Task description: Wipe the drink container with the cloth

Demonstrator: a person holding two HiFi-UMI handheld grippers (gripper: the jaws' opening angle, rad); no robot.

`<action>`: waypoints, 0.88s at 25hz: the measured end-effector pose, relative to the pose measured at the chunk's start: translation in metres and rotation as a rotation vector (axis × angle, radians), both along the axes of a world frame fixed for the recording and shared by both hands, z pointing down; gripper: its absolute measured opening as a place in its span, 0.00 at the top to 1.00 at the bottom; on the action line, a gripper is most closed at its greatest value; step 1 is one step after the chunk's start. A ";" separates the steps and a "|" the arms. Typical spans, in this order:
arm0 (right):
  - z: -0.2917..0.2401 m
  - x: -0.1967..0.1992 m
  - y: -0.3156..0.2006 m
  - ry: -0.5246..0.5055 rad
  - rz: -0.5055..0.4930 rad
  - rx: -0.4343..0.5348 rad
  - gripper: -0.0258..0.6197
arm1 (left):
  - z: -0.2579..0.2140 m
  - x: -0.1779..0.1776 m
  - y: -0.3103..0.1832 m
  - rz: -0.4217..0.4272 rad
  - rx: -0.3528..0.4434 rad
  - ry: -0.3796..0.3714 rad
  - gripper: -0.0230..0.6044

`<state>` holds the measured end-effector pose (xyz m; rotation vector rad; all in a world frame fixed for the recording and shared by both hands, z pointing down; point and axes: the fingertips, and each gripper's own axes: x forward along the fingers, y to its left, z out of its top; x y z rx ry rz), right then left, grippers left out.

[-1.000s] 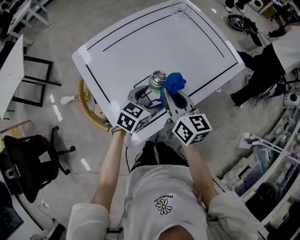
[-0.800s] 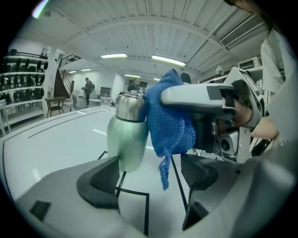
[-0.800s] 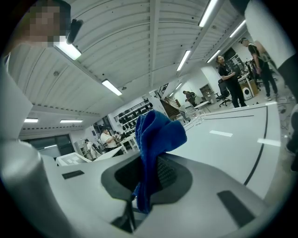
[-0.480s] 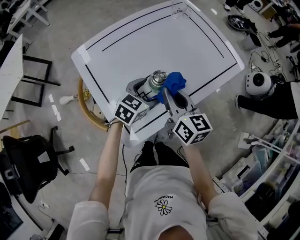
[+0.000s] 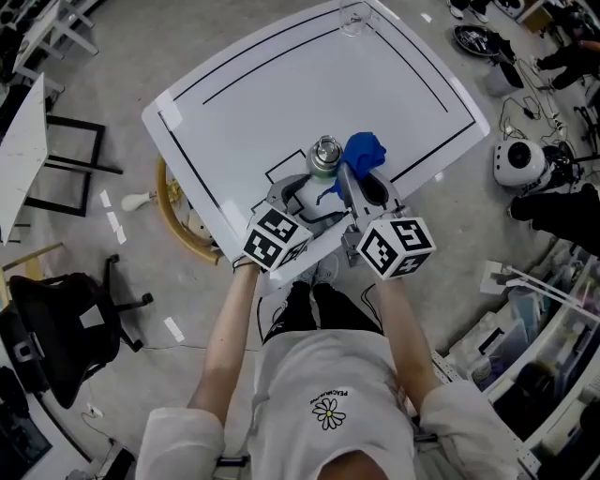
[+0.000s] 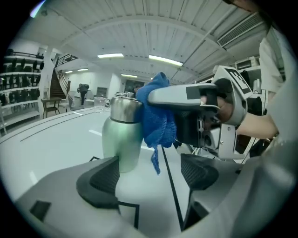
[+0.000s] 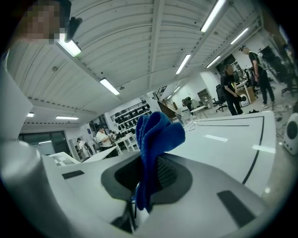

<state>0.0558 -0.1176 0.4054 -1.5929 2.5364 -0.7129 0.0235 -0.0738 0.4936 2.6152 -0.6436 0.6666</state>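
White table, black-lined; glass at far edge; black chair on floor, left; white dome on floor, right; person standing beyond table.

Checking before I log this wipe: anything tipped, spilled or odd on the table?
Nothing stands out. The bottle stands upright on the table, no spill shows, and the right gripper holds the blue cloth beside its cap.

Bright, even light from ceiling strips; both gripper views bend strongly and darken at edges.
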 end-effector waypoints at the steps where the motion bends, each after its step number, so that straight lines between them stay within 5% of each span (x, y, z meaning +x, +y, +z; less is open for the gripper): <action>1: 0.000 -0.001 0.001 0.003 -0.006 0.001 0.90 | 0.000 0.003 0.002 0.000 -0.004 0.007 0.33; 15: -0.007 -0.008 0.014 0.048 -0.071 0.013 0.90 | -0.003 0.012 0.003 0.024 0.015 -0.008 0.33; 18: -0.032 0.004 0.004 0.229 -0.159 0.116 0.90 | -0.021 0.003 -0.006 -0.026 0.072 -0.005 0.33; 22: -0.060 -0.010 -0.015 0.643 -0.542 0.303 0.90 | -0.047 0.004 -0.020 -0.080 0.142 0.027 0.33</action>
